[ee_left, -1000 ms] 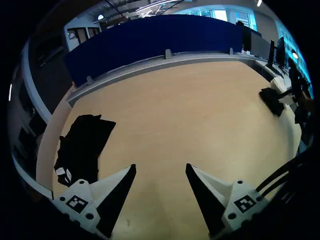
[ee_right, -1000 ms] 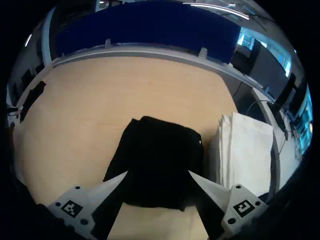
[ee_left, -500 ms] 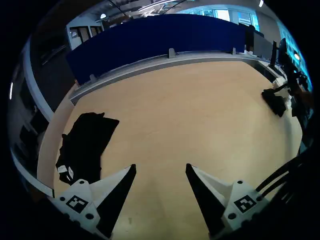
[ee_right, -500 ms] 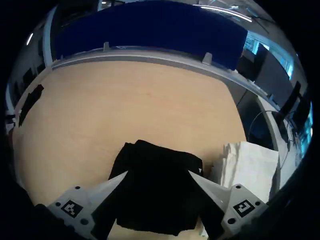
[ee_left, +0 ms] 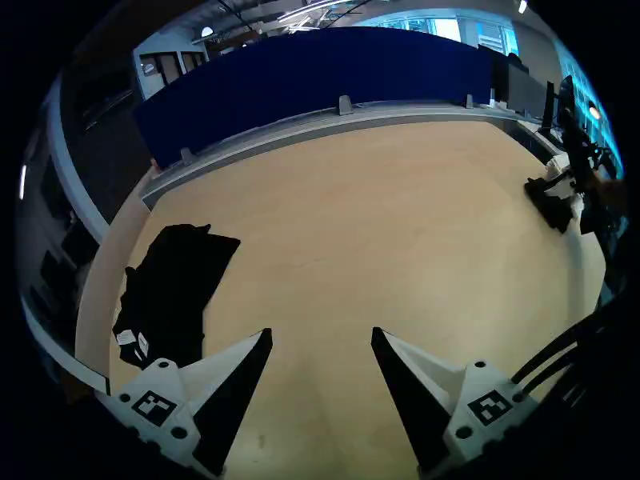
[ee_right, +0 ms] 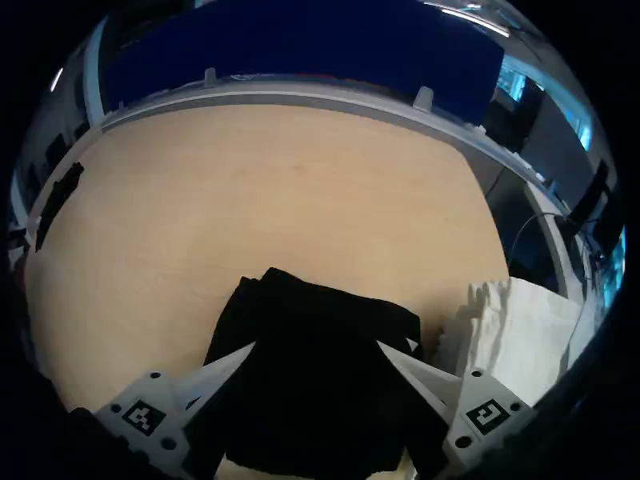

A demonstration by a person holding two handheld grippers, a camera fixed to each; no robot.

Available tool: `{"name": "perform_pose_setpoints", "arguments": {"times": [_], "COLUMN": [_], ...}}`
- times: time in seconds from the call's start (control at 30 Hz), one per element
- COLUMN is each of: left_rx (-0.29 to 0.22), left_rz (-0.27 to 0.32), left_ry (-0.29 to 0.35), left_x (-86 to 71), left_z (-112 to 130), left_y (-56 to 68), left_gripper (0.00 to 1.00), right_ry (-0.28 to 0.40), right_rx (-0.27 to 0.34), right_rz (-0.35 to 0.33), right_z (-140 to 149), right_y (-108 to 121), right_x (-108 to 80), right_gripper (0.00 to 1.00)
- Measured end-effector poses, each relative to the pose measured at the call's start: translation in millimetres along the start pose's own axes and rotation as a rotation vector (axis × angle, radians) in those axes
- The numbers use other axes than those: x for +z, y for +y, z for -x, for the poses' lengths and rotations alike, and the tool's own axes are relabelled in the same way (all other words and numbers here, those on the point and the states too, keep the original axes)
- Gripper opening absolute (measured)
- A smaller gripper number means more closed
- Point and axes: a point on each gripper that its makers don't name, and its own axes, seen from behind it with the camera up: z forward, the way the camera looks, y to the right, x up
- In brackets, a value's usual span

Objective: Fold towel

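A folded black towel point(ee_right: 320, 384) lies on the light wooden table point(ee_right: 264, 200), right under my right gripper point(ee_right: 318, 345). That gripper is open, its two white fingers spread over the towel's near half, and the towel's near edge is hidden below the view. My left gripper point(ee_left: 321, 331) hangs open over bare table point(ee_left: 360, 224) with nothing between its fingers. A crumpled black cloth point(ee_left: 172, 284) with small white tags lies to its left near the table's edge. Far off to the right in the left gripper view, the black towel point(ee_left: 549, 204) shows small, with a hand-held gripper point(ee_left: 588, 188) at it.
A stack of folded white towels point(ee_right: 524, 328) sits just right of the black towel at the table's right edge. A blue partition point(ee_left: 320, 72) on a grey rail point(ee_left: 344, 120) runs along the far side. The crumpled black cloth point(ee_right: 58, 192) lies at the far left edge.
The right gripper has come nearer to the black towel, which now reaches lower and wider between its fingers; the white stack slid right. The left gripper view shifted only slightly.
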Motion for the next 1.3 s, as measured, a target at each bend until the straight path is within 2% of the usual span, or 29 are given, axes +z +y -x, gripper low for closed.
{"name": "perform_pose_setpoints", "arguments": {"times": [0.17, 0.5, 0.67, 0.8, 0.9, 1.1, 1.2, 1.3], "left_rx": [-0.005, -0.02, -0.022, -0.02, -0.022, -0.041, -0.05, -0.057], "left_rz": [0.006, 0.015, 0.022, 0.028, 0.028, 0.031, 0.033, 0.035], "left_ry": [0.003, 0.019, 0.03, 0.039, 0.045, 0.053, 0.062, 0.07], "left_x": [0.9, 2.7, 3.3, 3.9, 3.1, 2.4, 2.5, 2.6], "left_z": [-1, -3, -6, -8, -9, -9, -10, -11], "left_y": [-1.3, -6.4, -5.5, -4.4, -4.8, -5.2, -4.8, -4.3], "left_gripper": [0.92, 0.92, 0.92, 0.92, 0.92, 0.92, 0.92, 0.92], "right_ry": [0.026, 0.08, 0.133, 0.198, 0.273, 0.436, 0.512, 0.571], "right_rx": [-0.005, -0.019, 0.013, 0.06, 0.093, 0.156, 0.168, 0.191], "right_rz": [0.01, 0.057, 0.095, 0.126, 0.143, 0.18, 0.199, 0.209], "right_z": [-7, -4, -6, -14, -26, -53, -64, -71], "right_y": [-2, -14, -17, -17, -19, -21, -23, -26], "right_x": [-14.3, -60.1, -73.4, -79.7, -88.5, -117.7, -133.0, -145.7], "right_gripper": [0.97, 0.97, 0.97, 0.97, 0.97, 0.97, 0.99, 1.0]}}
